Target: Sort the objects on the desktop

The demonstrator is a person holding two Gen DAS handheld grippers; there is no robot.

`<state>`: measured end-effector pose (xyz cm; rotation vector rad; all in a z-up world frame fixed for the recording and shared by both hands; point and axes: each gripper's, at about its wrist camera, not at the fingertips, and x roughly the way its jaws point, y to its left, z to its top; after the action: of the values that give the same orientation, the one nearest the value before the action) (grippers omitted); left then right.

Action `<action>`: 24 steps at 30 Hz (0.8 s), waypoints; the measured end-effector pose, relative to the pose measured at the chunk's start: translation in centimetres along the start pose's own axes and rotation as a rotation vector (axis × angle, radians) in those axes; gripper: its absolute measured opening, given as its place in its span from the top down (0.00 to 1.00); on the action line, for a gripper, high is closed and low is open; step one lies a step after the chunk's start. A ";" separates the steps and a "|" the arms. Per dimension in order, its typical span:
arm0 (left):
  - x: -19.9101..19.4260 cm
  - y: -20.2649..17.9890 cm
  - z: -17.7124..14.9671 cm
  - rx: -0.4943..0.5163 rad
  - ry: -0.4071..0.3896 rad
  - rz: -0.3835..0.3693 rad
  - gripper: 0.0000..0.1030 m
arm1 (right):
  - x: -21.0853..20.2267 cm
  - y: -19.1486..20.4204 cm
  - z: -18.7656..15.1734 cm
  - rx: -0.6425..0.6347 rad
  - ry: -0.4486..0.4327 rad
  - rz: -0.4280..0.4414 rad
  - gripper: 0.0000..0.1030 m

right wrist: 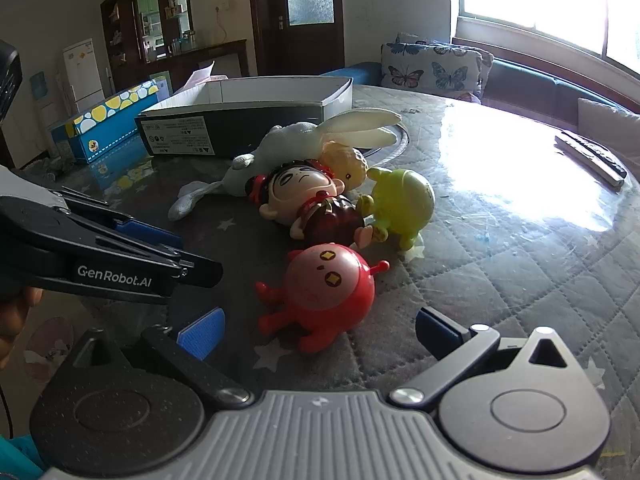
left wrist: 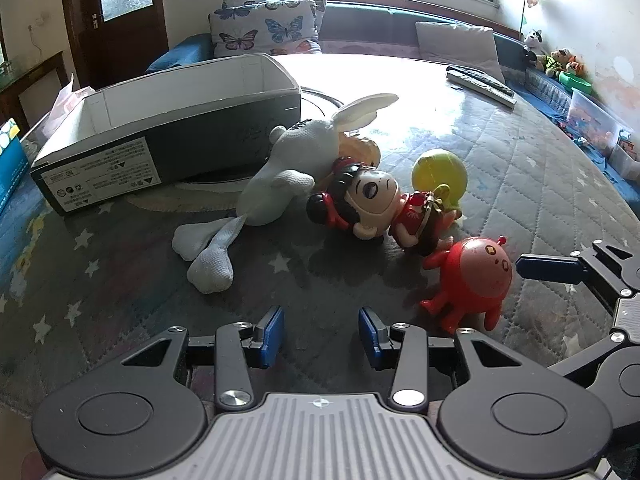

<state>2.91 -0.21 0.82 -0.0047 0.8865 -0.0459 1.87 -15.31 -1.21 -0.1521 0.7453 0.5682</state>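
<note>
Left wrist view looks across a round table (left wrist: 520,168) under a quilted cover with a clear sheet on top. The left gripper (left wrist: 321,330) hangs low near the table's near edge, its blue pads parted with nothing between them.

A cluster of toys lies toward the middle. The red toy (left wrist: 468,280) stands nearest, just beside the right gripper (right wrist: 318,334), whose pads are spread wide on either side of it without touching. Behind the red toy a doll (left wrist: 372,204) with black hair lies on its side, pressed against a green toy (left wrist: 440,174). A pale blue rabbit (left wrist: 276,176) sprawls next to the doll, white ears pointing toward the far edge, with a small yellow toy (right wrist: 348,162) tucked between rabbit and doll.

An open box (left wrist: 168,136), dark outside and white inside, sits beyond the rabbit toward the left edge. A blue carton (right wrist: 108,120) with yellow dots lies past it. Two remotes (left wrist: 480,82) rest at the far right edge, well apart from the toys.
</note>
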 end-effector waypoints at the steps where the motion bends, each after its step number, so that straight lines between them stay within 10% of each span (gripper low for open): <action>1: 0.1 0.0 0.1 0.000 0.002 -0.001 0.58 | 0.1 0.0 0.0 0.000 0.002 0.002 0.01; 24: 0.4 0.2 1.0 0.013 0.018 -0.063 0.58 | 0.8 -0.3 0.8 0.004 0.007 0.026 0.05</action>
<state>3.96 -0.04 1.13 -0.0198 0.9043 -0.1105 3.01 -14.92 -1.19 -0.1406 0.7558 0.5914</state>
